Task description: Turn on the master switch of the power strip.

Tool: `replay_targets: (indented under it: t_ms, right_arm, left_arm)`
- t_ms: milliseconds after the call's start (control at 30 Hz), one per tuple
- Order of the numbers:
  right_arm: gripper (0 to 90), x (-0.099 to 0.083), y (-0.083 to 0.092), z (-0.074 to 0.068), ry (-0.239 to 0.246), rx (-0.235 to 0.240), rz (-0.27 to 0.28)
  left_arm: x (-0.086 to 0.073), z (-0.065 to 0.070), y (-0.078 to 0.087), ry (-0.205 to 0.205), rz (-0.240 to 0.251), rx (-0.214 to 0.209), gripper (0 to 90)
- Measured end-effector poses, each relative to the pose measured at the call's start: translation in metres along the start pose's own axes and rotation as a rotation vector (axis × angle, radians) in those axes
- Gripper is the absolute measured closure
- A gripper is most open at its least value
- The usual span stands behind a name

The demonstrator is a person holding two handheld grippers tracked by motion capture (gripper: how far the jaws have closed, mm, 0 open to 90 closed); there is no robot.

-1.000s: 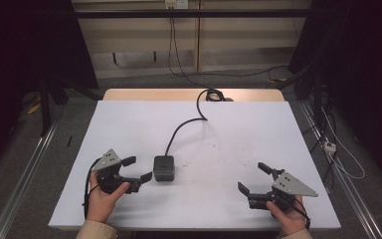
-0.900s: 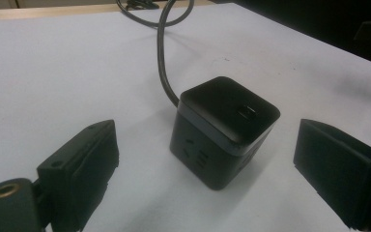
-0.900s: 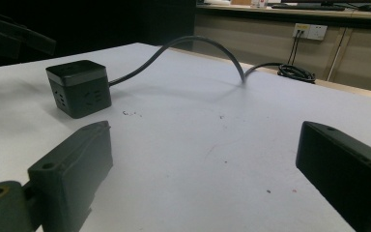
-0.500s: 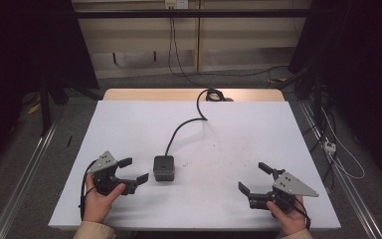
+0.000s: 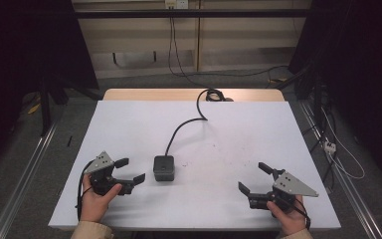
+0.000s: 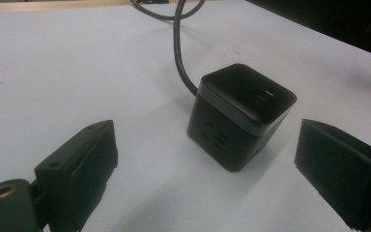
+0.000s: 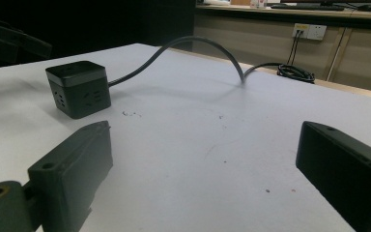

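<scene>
On the left side of the white table, the person's left hand holds the left gripper low over the surface near the front edge. Its jaws stand wide apart with nothing between them, and they point toward the middle of the table. Just beside them, a little ahead, sits the black cube power strip, upright on the table and not touched by either jaw. In the left gripper view the cube sits ahead of the two black jaws, nearer the right one, with socket holes on its near face and a small slot on its top. Its black cable runs from the back of the cube, curves away across the table and ends in a coil at the far wooden edge.

Further right the table is bare apart from a few small dark specks. On the right side, near the front edge, the right hand holds the right gripper, well apart from the cube. Its jaws are spread wide and hold nothing. In the right gripper view the cube stands far off to the upper left, its cable arching back toward the wall.
</scene>
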State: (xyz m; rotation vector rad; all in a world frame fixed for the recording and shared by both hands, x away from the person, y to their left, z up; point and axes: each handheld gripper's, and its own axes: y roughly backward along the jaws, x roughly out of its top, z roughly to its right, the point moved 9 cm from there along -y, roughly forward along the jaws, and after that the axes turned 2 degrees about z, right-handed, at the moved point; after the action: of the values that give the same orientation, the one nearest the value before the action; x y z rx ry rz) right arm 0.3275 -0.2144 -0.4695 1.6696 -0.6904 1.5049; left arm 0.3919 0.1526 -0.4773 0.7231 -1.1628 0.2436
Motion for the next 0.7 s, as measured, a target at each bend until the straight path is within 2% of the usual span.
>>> replay_targets:
  t_ms: [367, 700]
  right_arm:
    - [5.2, -0.0001, 0.0007, 0.0006, -0.001, -0.002, 0.0]
    - [5.2, -0.0004, 0.0008, 0.0008, 0.001, -0.003, -0.002]
  left_arm:
    - [-0.0038, -0.0085, 0.0036, 0.016, 0.002, 0.022, 7.0]
    - [-0.0038, -0.0106, 0.0038, 0.02, 0.003, 0.033, 6.7]
